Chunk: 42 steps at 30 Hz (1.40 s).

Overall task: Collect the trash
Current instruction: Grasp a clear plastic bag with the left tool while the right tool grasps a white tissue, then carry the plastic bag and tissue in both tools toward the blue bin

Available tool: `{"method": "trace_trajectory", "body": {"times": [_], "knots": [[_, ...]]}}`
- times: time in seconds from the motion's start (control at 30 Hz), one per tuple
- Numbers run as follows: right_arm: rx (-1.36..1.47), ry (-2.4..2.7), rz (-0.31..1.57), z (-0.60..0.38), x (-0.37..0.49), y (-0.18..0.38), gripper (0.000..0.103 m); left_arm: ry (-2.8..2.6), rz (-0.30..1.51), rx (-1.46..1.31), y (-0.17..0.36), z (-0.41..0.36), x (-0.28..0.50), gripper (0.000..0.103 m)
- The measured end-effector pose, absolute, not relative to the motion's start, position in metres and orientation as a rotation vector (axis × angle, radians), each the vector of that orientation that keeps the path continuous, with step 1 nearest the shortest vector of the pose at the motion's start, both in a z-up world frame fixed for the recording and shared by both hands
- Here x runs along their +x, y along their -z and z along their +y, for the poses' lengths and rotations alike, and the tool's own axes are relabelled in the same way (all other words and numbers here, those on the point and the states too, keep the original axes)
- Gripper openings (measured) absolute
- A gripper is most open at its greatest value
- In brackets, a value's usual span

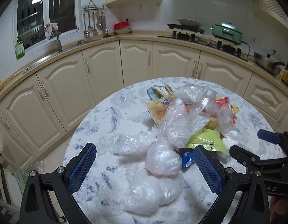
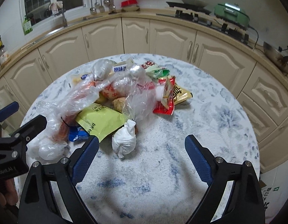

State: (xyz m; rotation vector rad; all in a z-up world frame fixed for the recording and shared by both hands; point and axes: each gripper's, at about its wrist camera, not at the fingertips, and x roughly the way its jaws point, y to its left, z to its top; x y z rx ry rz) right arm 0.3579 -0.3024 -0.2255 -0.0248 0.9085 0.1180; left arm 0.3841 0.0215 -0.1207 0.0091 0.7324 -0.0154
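clear bags (image 1: 183, 119) veil wrappers; yellow-green packet (image 2: 101, 119) partly buried.

Left claw (image 1: 144, 165) and right claw (image 2: 142, 159), black angular frames, blue textured pads, silver screws, white lettering
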Motion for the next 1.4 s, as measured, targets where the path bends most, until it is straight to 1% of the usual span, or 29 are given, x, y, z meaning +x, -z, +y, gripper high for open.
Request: {"method": "trace_trajectory", "body": {"times": [0.2, 0.27, 0.3, 0.4, 0.47, 0.5, 0.53, 0.6, 0.63, 0.67, 0.7, 0.73, 0.8, 0.83, 0.87, 0.9, 0.93, 1.0, 1.03, 1.2, 1.4], "knots": [[-0.027, -0.14, 0.941, -0.304, 0.365, 0.238, 0.092, 0.026, 0.746, 0.034, 0.135, 0.014, 0.412, 0.102], [-0.016, -0.151, 0.966, -0.306, 0.371, 0.245, 0.085, 0.022, 0.777, 0.057, 0.145, 0.009, 0.426, 0.102], [-0.008, -0.165, 0.982, -0.308, 0.375, 0.249, 0.079, 0.023, 0.79, 0.065, 0.149, 0.006, 0.433, 0.102], [0.016, -0.207, 0.999, -0.31, 0.381, 0.254, 0.075, 0.03, 0.814, 0.094, 0.158, -0.002, 0.453, 0.102], [0.024, -0.235, 1.0, -0.309, 0.384, 0.255, 0.07, 0.047, 0.816, 0.104, 0.158, -0.006, 0.462, 0.102], [0.033, -0.247, 1.003, -0.309, 0.386, 0.256, 0.066, 0.057, 0.819, 0.109, 0.158, -0.007, 0.466, 0.102], [0.046, -0.262, 1.01, -0.31, 0.388, 0.257, 0.059, 0.062, 0.825, 0.111, 0.157, -0.007, 0.469, 0.102], [0.066, -0.288, 1.018, -0.308, 0.39, 0.259, 0.05, 0.088, 0.843, 0.093, 0.155, -0.004, 0.473, 0.102], [0.063, -0.292, 1.017, -0.306, 0.39, 0.259, 0.047, 0.107, 0.847, 0.078, 0.155, -0.001, 0.475, 0.102], [0.057, -0.293, 1.013, -0.305, 0.39, 0.258, 0.047, 0.117, 0.849, 0.075, 0.156, 0.002, 0.475, 0.101], [0.047, -0.296, 1.005, -0.302, 0.388, 0.259, 0.045, 0.123, 0.855, 0.086, 0.159, 0.004, 0.477, 0.094], [0.043, -0.296, 1.003, -0.3, 0.388, 0.26, 0.044, 0.129, 0.863, 0.103, 0.162, 0.003, 0.478, 0.076], [0.018, -0.282, 0.985, -0.296, 0.385, 0.261, 0.044, 0.167, 0.879, 0.091, 0.168, 0.008, 0.479, 0.057], [0.008, -0.273, 0.977, -0.294, 0.383, 0.262, 0.041, 0.187, 0.874, 0.072, 0.168, 0.011, 0.477, 0.049], [0.011, -0.269, 0.971, -0.293, 0.383, 0.262, 0.038, 0.22, 0.874, 0.051, 0.169, 0.014, 0.476, 0.045], [0.015, -0.265, 0.969, -0.294, 0.382, 0.262, 0.033, 0.237, 0.876, 0.041, 0.169, 0.016, 0.476, 0.038], [0.029, -0.26, 0.965, -0.295, 0.382, 0.262, 0.032, 0.245, 0.875, 0.037, 0.169, 0.017, 0.474, 0.032], [0.056, -0.265, 0.958, -0.298, 0.377, 0.261, 0.031, 0.243, 0.858, 0.06, 0.166, 0.022, 0.467, 0.028], [0.058, -0.266, 0.955, -0.298, 0.374, 0.262, 0.031, 0.243, 0.848, 0.059, 0.166, 0.026, 0.46, 0.027], [0.094, -0.279, 0.938, -0.303, 0.354, 0.258, 0.031, 0.273, 0.842, -0.009, 0.169, 0.047, 0.431, 0.027], [0.129, -0.282, 0.904, -0.316, 0.333, 0.248, 0.031, 0.241, 0.775, -0.038, 0.153, 0.051, 0.378, 0.027]]}}
